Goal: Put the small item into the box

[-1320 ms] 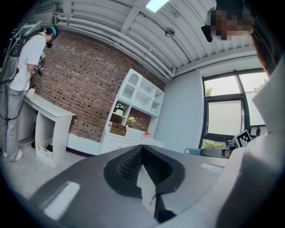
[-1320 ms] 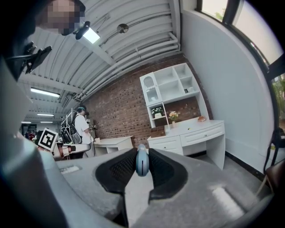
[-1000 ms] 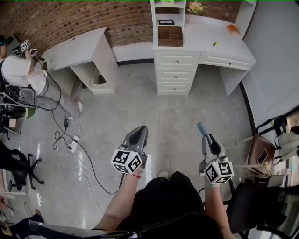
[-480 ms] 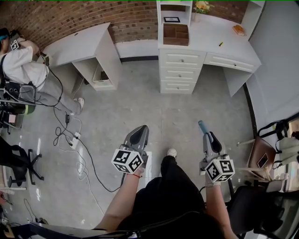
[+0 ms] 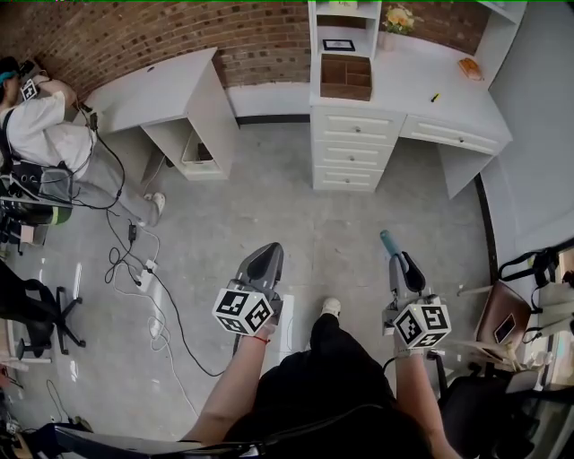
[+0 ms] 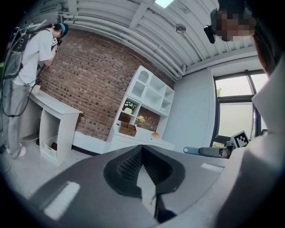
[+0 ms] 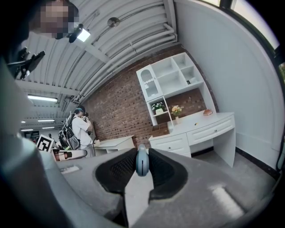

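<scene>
A brown wooden box (image 5: 346,77) stands on the white desk (image 5: 421,91) against the brick wall, far ahead of both grippers. My right gripper (image 5: 395,262) is shut on a small light-blue item (image 5: 387,242) whose end pokes out past the jaws; in the right gripper view that item (image 7: 141,164) sits pinched between the dark pads. My left gripper (image 5: 266,256) is shut with nothing in it, and in the left gripper view its jaws (image 6: 141,153) meet. Both are held over the grey floor at waist height. The box (image 7: 159,131) also shows small in the right gripper view.
A shelf unit (image 5: 343,20) rises behind the box; a yellow object (image 5: 435,97) and an orange one (image 5: 472,69) lie on the desk. A second white desk (image 5: 157,91) stands left, with a person (image 5: 45,134) beside it. Cables (image 5: 143,278) trail on the floor. Chairs (image 5: 507,309) stand right.
The desk and box have shifted slightly down and right in the head view as the person steps forward; a foot shows between the grippers. Both grippers keep their pose and grip.
</scene>
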The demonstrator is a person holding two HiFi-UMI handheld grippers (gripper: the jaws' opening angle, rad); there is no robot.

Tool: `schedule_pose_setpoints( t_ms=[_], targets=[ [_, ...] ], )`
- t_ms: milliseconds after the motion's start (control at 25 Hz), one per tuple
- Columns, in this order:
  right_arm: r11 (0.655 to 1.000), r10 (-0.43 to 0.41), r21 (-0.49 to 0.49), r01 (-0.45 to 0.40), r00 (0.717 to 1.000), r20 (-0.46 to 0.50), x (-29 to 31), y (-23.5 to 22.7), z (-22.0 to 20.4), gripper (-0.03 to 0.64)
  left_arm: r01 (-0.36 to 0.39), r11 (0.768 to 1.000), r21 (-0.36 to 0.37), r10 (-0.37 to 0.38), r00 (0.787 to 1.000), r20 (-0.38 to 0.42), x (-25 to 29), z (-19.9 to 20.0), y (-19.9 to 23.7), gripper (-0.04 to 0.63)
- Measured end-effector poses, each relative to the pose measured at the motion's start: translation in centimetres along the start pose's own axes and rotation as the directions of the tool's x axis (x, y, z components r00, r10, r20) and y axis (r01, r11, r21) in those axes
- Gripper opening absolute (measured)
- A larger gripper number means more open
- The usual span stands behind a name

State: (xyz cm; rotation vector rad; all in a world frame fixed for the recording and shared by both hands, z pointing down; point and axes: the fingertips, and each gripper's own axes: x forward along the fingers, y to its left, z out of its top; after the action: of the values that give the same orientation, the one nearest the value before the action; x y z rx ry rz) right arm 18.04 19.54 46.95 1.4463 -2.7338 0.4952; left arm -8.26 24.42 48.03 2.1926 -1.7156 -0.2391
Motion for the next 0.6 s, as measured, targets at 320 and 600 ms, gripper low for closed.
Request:
schedule_pose_setpoints(
  t_ms=[320, 600],
  targets=[
    [1.0, 0.012, 0.002, -0.012, 1.0, 0.001, 4.9, -2.5, 1.7, 0.078, -0.008, 1.0, 0.006, 0.008, 1.0, 0.006, 5.2, 1.5, 1.5, 0.003],
    [1.0, 0.001, 0.03, -0.002, 1.0, 0.013, 8.3, -5.4, 3.0, 0.078, 0.0, 1.0, 0.016, 0.0, 1.0, -0.005, 9.6, 2.2, 1.9, 0.003]
  ],
)
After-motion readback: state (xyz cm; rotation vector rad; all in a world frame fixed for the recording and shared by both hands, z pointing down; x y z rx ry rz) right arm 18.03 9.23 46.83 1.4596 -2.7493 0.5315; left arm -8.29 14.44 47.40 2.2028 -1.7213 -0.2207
